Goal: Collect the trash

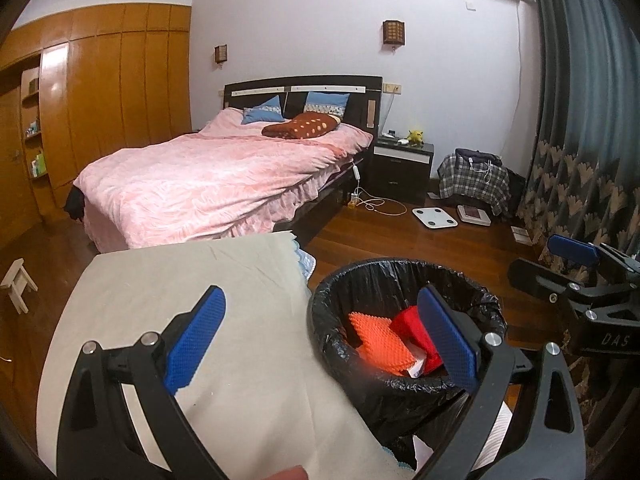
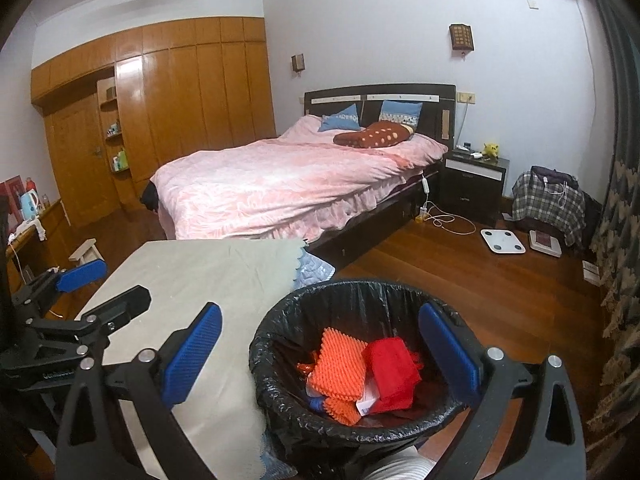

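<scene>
While both grippers gape empty, the bin stands upright, mouth upward.

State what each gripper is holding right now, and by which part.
Nothing is held. The left gripper and the right gripper are both open and empty above the bin, where the orange and red trash lies.

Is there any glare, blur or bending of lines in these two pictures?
Left wrist view: glare on the wardrobe, curtain bowed by the fisheye, orange trash slightly soft. Right wrist view: the same wardrobe shines, dark corners, bin sharp.
</scene>
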`<action>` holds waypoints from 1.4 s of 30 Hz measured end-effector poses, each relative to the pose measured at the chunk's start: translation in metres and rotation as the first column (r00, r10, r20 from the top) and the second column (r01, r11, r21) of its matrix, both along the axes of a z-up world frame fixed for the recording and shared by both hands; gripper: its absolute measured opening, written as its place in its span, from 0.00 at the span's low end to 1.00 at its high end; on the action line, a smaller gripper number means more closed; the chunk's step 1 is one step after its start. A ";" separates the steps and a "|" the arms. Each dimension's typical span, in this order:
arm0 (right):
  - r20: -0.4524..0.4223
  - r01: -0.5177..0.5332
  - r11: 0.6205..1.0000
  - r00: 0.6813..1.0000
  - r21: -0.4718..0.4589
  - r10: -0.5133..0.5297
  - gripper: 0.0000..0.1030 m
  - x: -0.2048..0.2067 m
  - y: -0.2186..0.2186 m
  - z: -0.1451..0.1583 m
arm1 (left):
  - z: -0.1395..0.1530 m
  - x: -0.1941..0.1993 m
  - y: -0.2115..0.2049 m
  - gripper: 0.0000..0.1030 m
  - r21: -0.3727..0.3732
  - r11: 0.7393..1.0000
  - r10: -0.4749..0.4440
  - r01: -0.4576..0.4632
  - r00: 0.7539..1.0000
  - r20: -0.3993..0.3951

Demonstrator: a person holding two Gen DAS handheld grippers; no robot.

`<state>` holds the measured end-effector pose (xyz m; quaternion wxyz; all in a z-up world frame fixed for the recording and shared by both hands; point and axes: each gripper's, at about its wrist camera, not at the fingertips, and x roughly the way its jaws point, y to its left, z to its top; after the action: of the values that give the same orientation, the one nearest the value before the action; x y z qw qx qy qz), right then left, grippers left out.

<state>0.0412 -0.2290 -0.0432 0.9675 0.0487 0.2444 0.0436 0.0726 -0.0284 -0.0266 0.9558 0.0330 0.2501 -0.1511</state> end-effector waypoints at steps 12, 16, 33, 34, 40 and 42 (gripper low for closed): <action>0.007 -0.002 1.000 1.000 -0.003 0.002 0.94 -0.003 0.002 0.000 | 0.005 -0.006 0.002 0.91 0.003 1.000 0.010 -0.010 1.000 0.018; 0.007 -0.001 1.000 1.000 -0.003 0.001 0.94 -0.003 0.002 0.000 | 0.004 -0.006 0.002 0.91 0.003 1.000 0.010 -0.010 1.000 0.017; 0.009 -0.001 1.000 1.000 -0.003 0.001 0.94 -0.004 0.002 0.001 | 0.005 -0.005 0.004 0.91 0.006 1.000 0.013 -0.013 1.000 0.019; 0.009 -0.001 1.000 1.000 -0.003 0.001 0.94 -0.004 0.002 0.001 | 0.005 -0.005 0.004 0.91 0.005 1.000 0.013 -0.013 1.000 0.019; 0.009 -0.002 1.000 1.000 -0.003 0.002 0.94 -0.004 0.002 0.001 | 0.005 -0.005 0.004 0.91 0.005 1.000 0.013 -0.013 1.000 0.018; 0.008 -0.002 1.000 1.000 -0.004 0.002 0.94 -0.004 0.002 0.000 | 0.005 -0.005 0.004 0.91 0.006 1.000 0.013 -0.013 1.000 0.019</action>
<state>0.0376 -0.2269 -0.0427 0.9685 0.0464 0.2406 0.0443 0.0677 -0.0241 -0.0214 0.9589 0.0358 0.2418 -0.1438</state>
